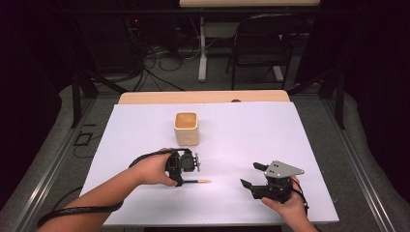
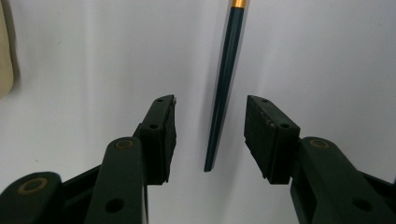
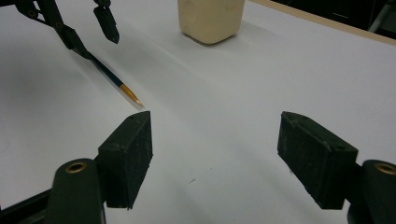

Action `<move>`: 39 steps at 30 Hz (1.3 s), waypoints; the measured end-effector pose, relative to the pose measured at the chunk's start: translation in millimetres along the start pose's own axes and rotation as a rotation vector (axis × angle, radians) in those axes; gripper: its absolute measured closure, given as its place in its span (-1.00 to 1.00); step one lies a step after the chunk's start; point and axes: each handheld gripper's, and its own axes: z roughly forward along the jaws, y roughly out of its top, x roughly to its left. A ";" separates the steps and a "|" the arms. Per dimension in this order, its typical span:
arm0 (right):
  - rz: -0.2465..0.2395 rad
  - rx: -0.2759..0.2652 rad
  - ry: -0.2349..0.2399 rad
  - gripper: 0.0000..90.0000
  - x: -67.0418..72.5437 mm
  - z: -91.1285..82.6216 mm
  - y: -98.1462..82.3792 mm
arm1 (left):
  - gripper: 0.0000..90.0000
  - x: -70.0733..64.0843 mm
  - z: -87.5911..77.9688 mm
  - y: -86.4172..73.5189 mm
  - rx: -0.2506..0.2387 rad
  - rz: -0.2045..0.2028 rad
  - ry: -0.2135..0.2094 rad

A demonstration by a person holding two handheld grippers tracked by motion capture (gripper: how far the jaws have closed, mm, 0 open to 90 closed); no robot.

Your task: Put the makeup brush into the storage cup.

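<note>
A dark teal pen [image 1: 198, 181] with a gold tip lies flat on the white table sheet [image 1: 251, 130], left of centre near the front. My left gripper [image 1: 180, 181] points down over its dark end. In the left gripper view the pen [image 2: 226, 70] lies between the jaws of my left gripper [image 2: 210, 105], and a gap shows on each side of it, so the pads are not pressing on it. My right gripper [image 1: 249, 174] rests at the front right, open with nothing between its pads [image 3: 217, 123]. From there I see the pen [image 3: 114, 79] and the left gripper [image 3: 99, 44] at the upper left.
A cream square cup [image 1: 186, 128] stands upright behind the pen, also in the right gripper view [image 3: 210, 18]. The wooden table edge [image 1: 203, 96] runs along the back. A black chair [image 1: 263, 43] and cables lie on the floor beyond.
</note>
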 end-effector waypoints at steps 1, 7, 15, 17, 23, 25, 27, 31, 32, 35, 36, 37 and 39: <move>0.000 0.000 0.000 -0.41 0.0 0.0 0.0 | 0.21 0.2 -0.2 0.3 -0.003 0.001 -0.002; 0.001 0.000 -0.002 -0.41 -0.1 0.2 -0.3 | 0.27 0.5 -1.5 2.3 -0.016 0.008 -0.013; -0.001 0.002 0.000 -0.41 0.2 0.3 -0.3 | 0.41 -2.4 1.3 6.0 -0.003 0.042 -0.024; -0.001 -0.001 0.000 -0.41 0.0 0.6 -0.5 | 0.47 -3.0 2.3 6.4 -0.002 0.041 -0.026; -0.001 -0.002 0.000 -0.41 -0.3 0.5 -0.6 | 0.54 -3.1 5.6 8.6 0.009 0.053 -0.036; -0.002 -0.002 0.000 -0.41 -0.2 0.4 -0.6 | 0.58 -3.9 6.6 9.4 0.003 0.056 -0.035; -0.002 -0.001 0.000 -0.41 -0.2 0.5 -0.7 | 0.60 -4.9 6.9 11.0 0.007 0.061 -0.037; -0.001 -0.001 0.000 -0.41 -0.4 0.4 -0.8 | 0.63 -5.9 8.2 13.5 0.000 0.071 -0.037; 0.000 0.000 0.000 -0.41 -0.3 0.5 -0.9 | 0.63 -5.9 8.1 14.3 0.008 0.070 -0.040; -0.001 0.000 0.001 -0.41 -0.1 0.5 -0.9 | 0.66 -6.3 10.3 15.7 0.005 0.072 -0.042; -0.002 0.000 0.001 -0.41 -0.1 0.5 -0.9 | 0.67 -6.0 10.5 16.5 0.010 0.077 -0.041; -0.002 0.001 0.002 -0.41 -0.2 0.4 -1.0 | 0.67 -5.9 11.2 16.9 0.012 0.078 -0.042; -0.001 0.001 0.002 -0.41 -0.4 0.4 -1.0 | 0.69 -5.8 13.0 17.8 0.011 0.075 -0.044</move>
